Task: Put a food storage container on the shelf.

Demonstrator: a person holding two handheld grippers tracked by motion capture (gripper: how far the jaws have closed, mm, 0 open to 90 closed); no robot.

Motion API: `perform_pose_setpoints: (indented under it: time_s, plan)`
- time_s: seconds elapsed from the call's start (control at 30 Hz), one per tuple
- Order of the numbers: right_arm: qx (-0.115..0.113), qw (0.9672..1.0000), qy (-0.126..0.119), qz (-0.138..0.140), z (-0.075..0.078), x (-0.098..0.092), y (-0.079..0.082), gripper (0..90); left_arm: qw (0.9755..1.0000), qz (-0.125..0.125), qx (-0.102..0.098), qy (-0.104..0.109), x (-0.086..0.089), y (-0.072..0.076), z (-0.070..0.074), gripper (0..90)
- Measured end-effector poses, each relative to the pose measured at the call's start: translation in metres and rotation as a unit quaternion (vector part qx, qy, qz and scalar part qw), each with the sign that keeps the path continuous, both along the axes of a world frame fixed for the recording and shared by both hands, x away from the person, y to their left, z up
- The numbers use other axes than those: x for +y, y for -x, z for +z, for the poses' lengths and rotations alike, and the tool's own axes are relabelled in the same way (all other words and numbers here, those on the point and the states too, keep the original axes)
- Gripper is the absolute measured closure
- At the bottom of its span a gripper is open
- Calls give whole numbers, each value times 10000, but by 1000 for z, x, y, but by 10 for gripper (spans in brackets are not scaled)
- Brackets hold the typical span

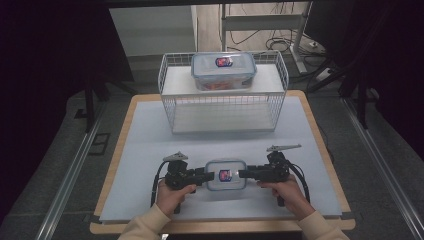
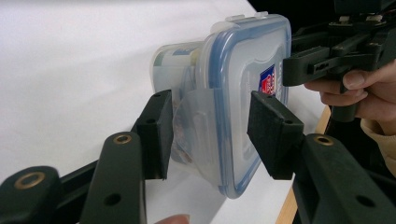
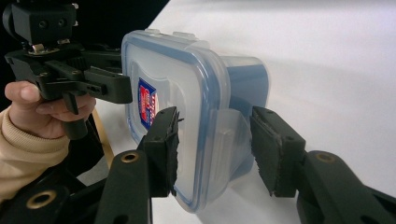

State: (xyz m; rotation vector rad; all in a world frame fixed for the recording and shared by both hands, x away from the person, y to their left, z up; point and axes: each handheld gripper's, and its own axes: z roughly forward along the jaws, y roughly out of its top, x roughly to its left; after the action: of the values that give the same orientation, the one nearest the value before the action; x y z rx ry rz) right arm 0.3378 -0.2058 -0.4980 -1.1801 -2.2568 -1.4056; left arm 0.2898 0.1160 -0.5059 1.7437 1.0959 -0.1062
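Small clip-lid food container (image 1: 226, 174) sits on the white table cover (image 1: 150, 165), well in front of the white wire basket (image 1: 223, 102) and near the person's edge. A second, larger clip-lid container (image 1: 223, 70) rests on top of that basket, well apart from the work.

Small container held from both ends. Left gripper (image 1: 206, 177) comes in from its left end, right gripper (image 1: 243, 174) from its right end; the two face each other along the container's long axis, which runs left to right, parallel to the basket front. Neither hand is nearer: the container lies midway between them.

Left gripper (image 2: 212, 135): clenched over the container's (image 2: 233, 107) end, one jaw on the lid face, the other under the base, side latch flap between them. Right gripper (image 3: 215, 151): same grip on the opposite end of the container (image 3: 191, 121), one pad on the lid beside the red-and-blue label, the other beneath.

Judgement: a two-handed carry toward the basket looks likely, so both grips must stay level with each other or the container will twist.

The high view gives the line from container to basket. The gripper views give the pad contact, and something pale inside through the clear wall; what it is I cannot tell. Whether the base has left the cover I cannot tell either.
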Motion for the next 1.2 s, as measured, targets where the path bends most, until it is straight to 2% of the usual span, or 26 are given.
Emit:
perform_pose_setpoints:
  time_s: [0.13, 0.43, 0.57, 0.73, 0.93, 1.2]
  plan:
    - [-237, 9997, -13, 9, 10, 1, 0, 528, 9999, 0, -147, 15, 1, -1, 7, 521]
    - [-480, 9988, -10, -5, 23, 0, -5, 528, 9995, -5, -327, -47, -1, -7, 19, 520]
    - [-549, 9985, -26, -28, 33, 0, -9, 527, 9990, -10, -439, -67, -2, -11, 31, 520]
    - [-708, 9975, -53, -35, 51, 1, -13, 527, 9981, -17, -609, -102, -1, -17, 52, 520]
    - [-988, 9951, -45, -30, 83, 3, -19, 527, 9961, -17, -882, -80, 3, -24, 79, 521]
    - [-1218, 9925, -67, -23, 116, 9, -29, 526, 9936, 15, -1124, -93, 8, -32, 109, 521]
